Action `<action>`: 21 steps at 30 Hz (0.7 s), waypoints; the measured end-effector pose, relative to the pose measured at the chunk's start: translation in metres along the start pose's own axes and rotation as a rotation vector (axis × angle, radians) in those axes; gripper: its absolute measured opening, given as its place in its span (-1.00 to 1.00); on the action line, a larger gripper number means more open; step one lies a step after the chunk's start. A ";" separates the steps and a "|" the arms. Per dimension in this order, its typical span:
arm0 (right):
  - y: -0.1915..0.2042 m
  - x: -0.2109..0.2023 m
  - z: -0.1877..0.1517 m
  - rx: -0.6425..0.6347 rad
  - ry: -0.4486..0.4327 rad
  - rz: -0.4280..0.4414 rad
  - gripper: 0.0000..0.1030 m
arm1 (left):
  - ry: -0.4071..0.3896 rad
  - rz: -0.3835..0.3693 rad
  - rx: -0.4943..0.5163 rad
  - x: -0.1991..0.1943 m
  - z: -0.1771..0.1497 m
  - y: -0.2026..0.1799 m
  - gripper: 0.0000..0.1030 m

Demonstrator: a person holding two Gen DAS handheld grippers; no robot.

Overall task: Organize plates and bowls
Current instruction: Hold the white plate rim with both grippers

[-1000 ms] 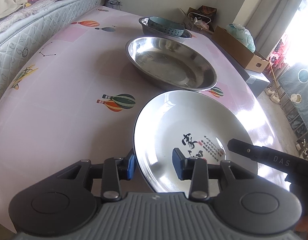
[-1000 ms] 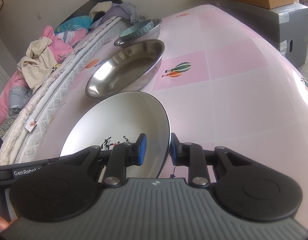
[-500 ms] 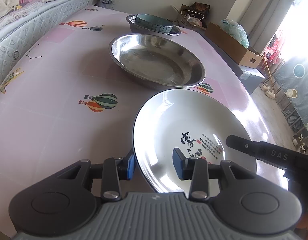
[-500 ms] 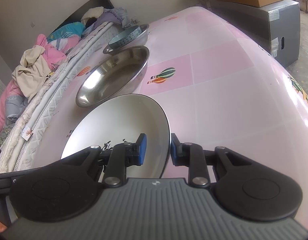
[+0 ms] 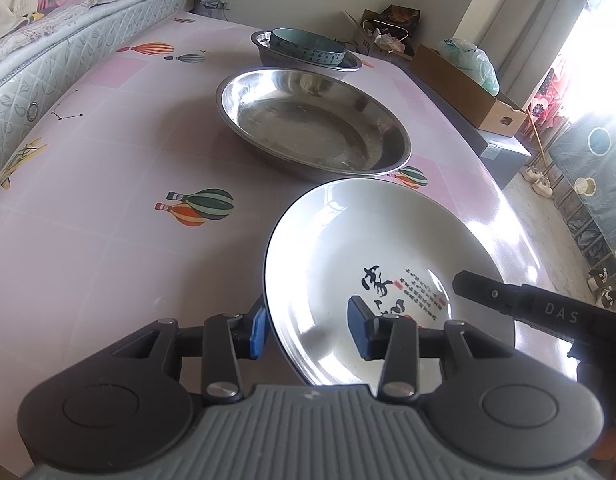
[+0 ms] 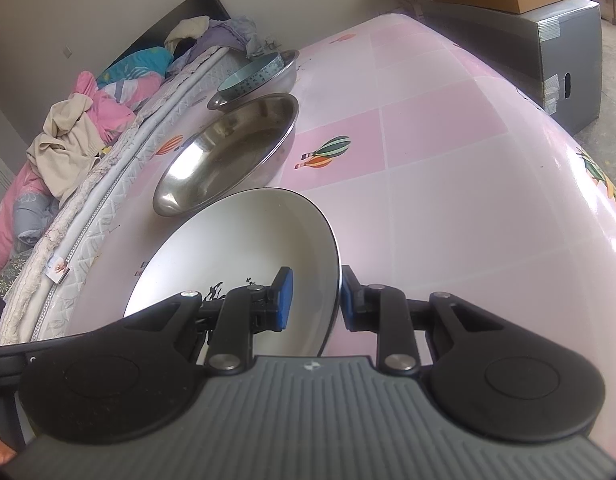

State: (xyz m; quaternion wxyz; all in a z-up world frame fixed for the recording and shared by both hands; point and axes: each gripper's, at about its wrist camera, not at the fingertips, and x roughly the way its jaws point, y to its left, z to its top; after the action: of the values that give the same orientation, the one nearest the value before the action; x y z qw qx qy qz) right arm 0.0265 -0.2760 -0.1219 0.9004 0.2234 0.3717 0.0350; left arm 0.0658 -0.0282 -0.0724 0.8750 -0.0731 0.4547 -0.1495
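While the white plate [image 5: 372, 256] sits tilted just above the pink surface [image 5: 108, 264], both grippers have a bit of its rim between their blue pads. The right gripper [image 6: 314, 298] is clamped on the plate's right edge, one pad inside, one outside, and looks pretty snug. The left gripper [image 5: 306, 330] straddles the opposite edge, but its jaws stand wider: the outer pad is right at the rim while the inner pad floats over the plate's face, so that one looks loosened, not pinching. The right gripper's black finger also pokes into the left view, over the plate near the calligraphy print.

Just past the plate is a big steel basin [image 5: 312, 128], sitting flat on the surface, with the plate's far edge close to its near rim. Behind that, a smaller steel bowl [image 5: 348, 65] holds a teal bowl [image 5: 308, 46] nested inside. A mattress [image 6: 108, 184] with piled clothes runs along the surface's left side, and a cardboard box [image 5: 468, 88] sits off to the right.
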 end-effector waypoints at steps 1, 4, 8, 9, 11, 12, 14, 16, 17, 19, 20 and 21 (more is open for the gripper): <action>0.000 0.000 0.000 0.000 0.000 0.000 -0.53 | 0.000 0.001 0.000 0.000 0.000 0.000 -0.19; 0.000 0.000 0.000 0.000 0.000 0.000 -0.53 | 0.000 0.003 0.001 0.001 0.001 0.000 -0.18; 0.000 0.000 0.000 0.000 0.000 0.000 -0.53 | -0.001 0.006 0.002 0.001 0.002 -0.001 -0.17; 0.000 0.000 0.000 0.000 0.000 0.000 -0.53 | -0.001 0.005 0.002 0.001 0.002 -0.001 -0.17; 0.000 0.000 0.000 0.000 0.000 0.000 -0.53 | -0.001 0.005 0.002 0.001 0.002 -0.001 -0.16; 0.000 0.000 0.000 0.000 0.000 0.000 -0.53 | -0.001 0.005 0.002 0.001 0.002 -0.001 -0.16; 0.000 0.000 0.000 0.000 0.000 0.000 -0.53 | -0.001 0.005 0.002 0.001 0.002 -0.001 -0.16; 0.000 0.000 0.000 0.000 0.000 0.000 -0.53 | -0.001 0.005 0.003 0.001 0.002 -0.001 -0.15; 0.000 0.000 0.000 0.000 0.000 0.000 -0.53 | -0.001 0.005 0.002 0.001 0.002 -0.001 -0.15; 0.000 0.000 0.000 0.000 0.000 0.000 -0.53 | -0.001 0.005 0.003 0.001 0.002 -0.001 -0.14; 0.000 0.000 0.000 0.000 0.000 0.000 -0.53 | -0.001 0.004 0.003 0.001 0.002 -0.001 -0.14; 0.000 0.000 0.000 0.000 0.000 0.000 -0.53 | -0.001 0.004 0.002 0.001 0.002 -0.001 -0.14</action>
State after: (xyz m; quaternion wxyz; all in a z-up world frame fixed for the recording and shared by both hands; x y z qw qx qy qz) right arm 0.0266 -0.2762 -0.1225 0.9005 0.2233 0.3715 0.0352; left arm 0.0681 -0.0294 -0.0721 0.8757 -0.0712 0.4540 -0.1480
